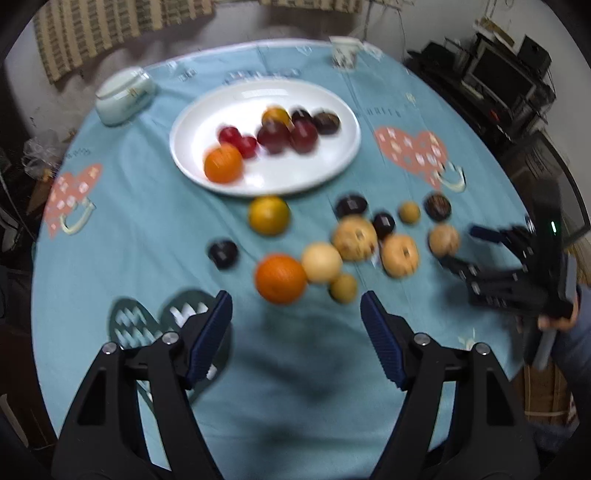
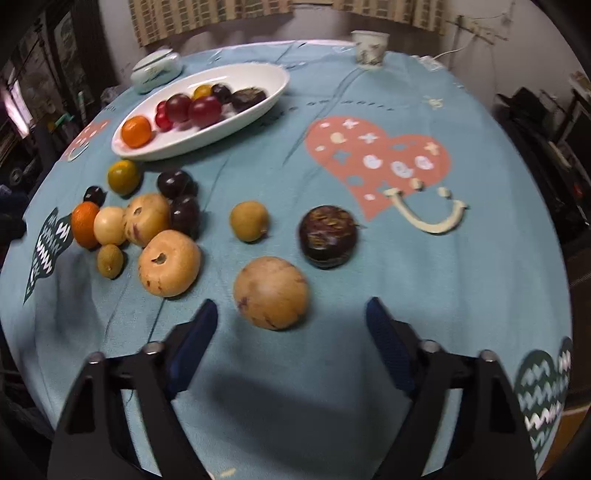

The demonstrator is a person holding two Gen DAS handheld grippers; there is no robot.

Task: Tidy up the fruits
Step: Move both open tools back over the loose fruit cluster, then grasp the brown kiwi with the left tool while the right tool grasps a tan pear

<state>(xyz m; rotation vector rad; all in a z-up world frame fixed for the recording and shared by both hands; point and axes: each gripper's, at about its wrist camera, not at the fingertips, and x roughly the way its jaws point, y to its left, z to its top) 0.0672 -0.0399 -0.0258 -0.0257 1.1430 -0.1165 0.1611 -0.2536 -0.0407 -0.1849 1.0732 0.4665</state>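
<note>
While both jaws stand apart over the round table in teal heart-print cloth (image 2: 369,258), left gripper (image 1: 295,306) empty near glossy orange (image 1: 280,278), oval white ceramic plate (image 1: 343,147) bearing seven fruits, right gripper (image 2: 291,314) empty, flanking speckled tan round fruit (image 2: 271,291).

I see a pale wall (image 2: 369,22) behind a checked curtain (image 2: 207,18), and dark shelving (image 1: 509,74) (electronics, possibly) to one side.
</note>
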